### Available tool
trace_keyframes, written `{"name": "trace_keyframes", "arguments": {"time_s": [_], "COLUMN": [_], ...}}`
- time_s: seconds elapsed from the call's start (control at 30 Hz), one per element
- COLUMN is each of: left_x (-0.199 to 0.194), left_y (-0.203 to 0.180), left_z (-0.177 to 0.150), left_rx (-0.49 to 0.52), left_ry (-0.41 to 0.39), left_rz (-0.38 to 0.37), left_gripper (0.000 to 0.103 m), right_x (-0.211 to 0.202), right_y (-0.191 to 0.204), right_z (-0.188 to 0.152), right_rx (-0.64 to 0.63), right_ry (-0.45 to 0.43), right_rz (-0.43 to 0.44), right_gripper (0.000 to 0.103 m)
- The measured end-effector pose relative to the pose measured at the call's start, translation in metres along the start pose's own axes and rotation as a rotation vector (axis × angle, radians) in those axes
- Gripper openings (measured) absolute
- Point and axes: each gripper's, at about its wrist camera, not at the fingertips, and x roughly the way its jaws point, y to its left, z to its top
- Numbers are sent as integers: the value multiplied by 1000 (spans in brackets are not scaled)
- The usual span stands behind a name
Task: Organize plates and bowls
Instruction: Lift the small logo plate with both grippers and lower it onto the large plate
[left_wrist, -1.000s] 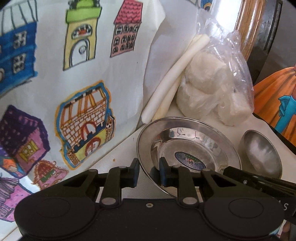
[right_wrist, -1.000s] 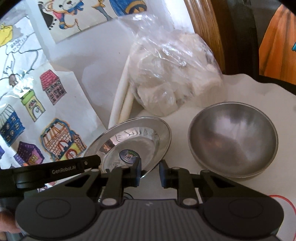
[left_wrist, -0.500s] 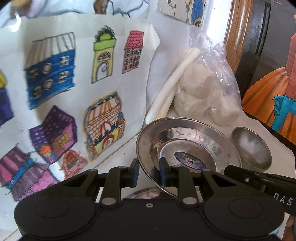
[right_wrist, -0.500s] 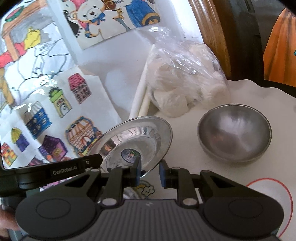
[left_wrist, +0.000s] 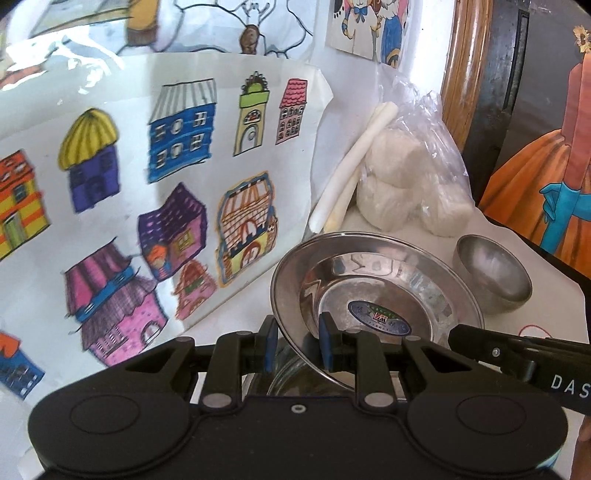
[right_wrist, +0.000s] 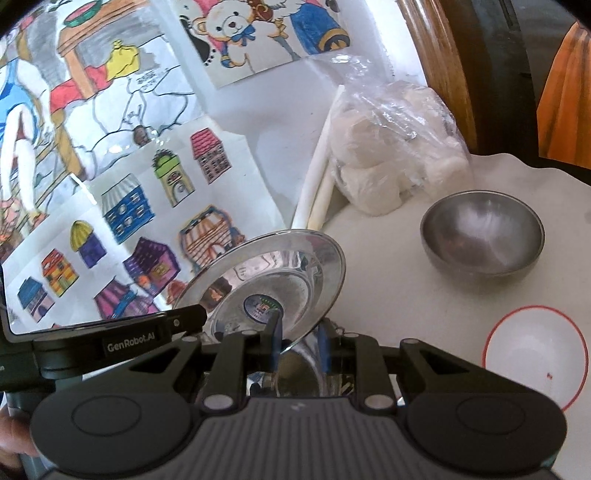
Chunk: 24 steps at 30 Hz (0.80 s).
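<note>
My left gripper (left_wrist: 297, 345) has its fingers (left_wrist: 327, 345) clamped on the near rim of the steel plate (left_wrist: 373, 291), one pad inside the dish and the other under the rim. The plate is lifted off the counter (right_wrist: 388, 266) and tilted, its far edge higher, with a round blue sticker (left_wrist: 379, 318) in the middle of its well. In the right wrist view the same plate (right_wrist: 266, 280) stands on a steep slant, and my right gripper (right_wrist: 299, 347) sits at its lower edge; its left finger (right_wrist: 275, 341) lies against the plate's inner face and its right finger is behind the rim, but I cannot tell whether those fingers are pressing the rim or only flanking it. Below the lifted plate, between the fingers, another shiny dish (right_wrist: 303, 373) shows, partly hidden.

The steel bowl (right_wrist: 482, 236) stands upright on the counter, well apart from the plate to the right. Nearer me on the right rests a white bowl with a red rim (right_wrist: 535, 354). Behind them, a clear plastic bag of white lumps (left_wrist: 410, 184) leans by the wooden frame (left_wrist: 465, 74), with white rolled sticks (left_wrist: 351, 177) just beside it. A sheet of coloured house drawings (left_wrist: 147, 206) lies to the left of the plate.
</note>
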Motion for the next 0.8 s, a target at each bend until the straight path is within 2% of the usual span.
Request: {"name": "trace_keyframes", "arguments": {"time_s": [0.43,0.8], "left_x": [-22,-23], "left_y": [7,15], "left_z": [-27,-42], "left_rx": [-11,-18], "left_ry": [5,39], "left_rz": [9,24], "left_gripper": [26,26], "right_x": [-17,-13], "right_y": [11,15], "right_z": [-24,-40], "right_rx": [-16,-6], "right_ry": [26,64], "right_rz": [25,33], "right_gripper": [24,24]}}
